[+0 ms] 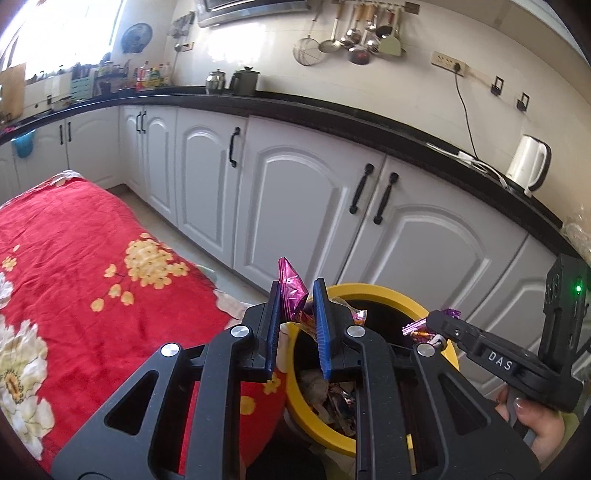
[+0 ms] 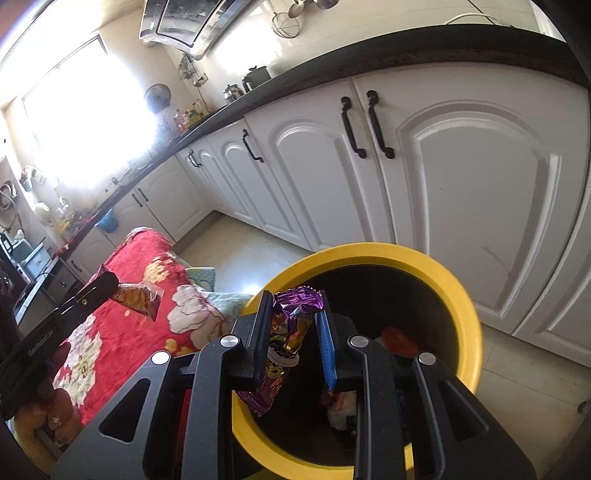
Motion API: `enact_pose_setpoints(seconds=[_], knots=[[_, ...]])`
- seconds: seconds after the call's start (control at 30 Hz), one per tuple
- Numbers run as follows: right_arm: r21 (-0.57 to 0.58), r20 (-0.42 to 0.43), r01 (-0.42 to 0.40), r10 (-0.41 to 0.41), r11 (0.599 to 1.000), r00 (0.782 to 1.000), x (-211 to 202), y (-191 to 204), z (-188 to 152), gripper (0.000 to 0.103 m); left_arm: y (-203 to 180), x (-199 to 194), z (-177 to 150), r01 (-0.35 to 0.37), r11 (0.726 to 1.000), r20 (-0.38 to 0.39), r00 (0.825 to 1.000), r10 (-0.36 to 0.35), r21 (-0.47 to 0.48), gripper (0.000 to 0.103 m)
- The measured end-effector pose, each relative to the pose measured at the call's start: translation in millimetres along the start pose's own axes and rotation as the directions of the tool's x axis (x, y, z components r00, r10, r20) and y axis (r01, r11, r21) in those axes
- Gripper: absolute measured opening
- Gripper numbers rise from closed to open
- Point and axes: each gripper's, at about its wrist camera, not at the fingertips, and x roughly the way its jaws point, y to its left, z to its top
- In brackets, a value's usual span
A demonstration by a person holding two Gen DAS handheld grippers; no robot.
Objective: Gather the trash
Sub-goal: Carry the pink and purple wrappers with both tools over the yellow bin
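Left claw (image 1: 298, 295): nearly closed, blue pads pinching a crinkled pink foil wrapper (image 1: 291, 286) that sticks up between the tips. Seen from the right wrist view as a black arm at the left edge (image 2: 105, 282), same wrapper showing an orange printed face (image 2: 142, 301) there, hanging over the red cloth. Positioned at the near-left rim of the yellow bin (image 1: 384, 291).

Right claw (image 2: 293, 306): partly closed, gripping a purple snack wrapper (image 2: 299, 301) whose long body droops down past the left pad into the bin's mouth. In the left wrist view, reaching in from the right (image 1: 430, 321), purple foil (image 1: 415, 326) at the tip, above the bin's opening; a hand (image 1: 535, 421) wrapped round its handle at the lower right.

Yellow-rimmed bin (image 2: 369, 251), dark inside, already holding crumpled wrappers and paper (image 1: 332, 398) at the bottom, something red (image 2: 397, 339) against the inner wall.

Beside the bin, to the left: a surface draped in red cloth with yellow and white flowers (image 1: 85, 258).

Beyond: pale tiled floor (image 2: 243, 251), white cabinet doors with black handles (image 1: 295, 184), black counter (image 1: 332, 110) carrying a white electric kettle (image 1: 528, 166), two metal pots (image 1: 232, 81), bottles near a bright window (image 1: 55, 29). Ladles and strainers hanging on the wall (image 1: 354, 37).
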Motion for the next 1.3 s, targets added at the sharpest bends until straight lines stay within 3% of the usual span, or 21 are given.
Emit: enact_pose_setpoints(seconds=[0.77,1.3], knots=[[0.014,-0.042,0.057,-0.056,0.998,0.998,8,-47,-21,0.023,-46,42,-39,0.051,0.993,-0.135,0.990,-0.036,0.105,0.012],[0.035,-0.082,0.062,-0.059,0.997,0.995,20,-56,-29,0.026,-51,65,-55,0.072,0.992,-0.230,0.972,-0.046,0.106,0.015]])
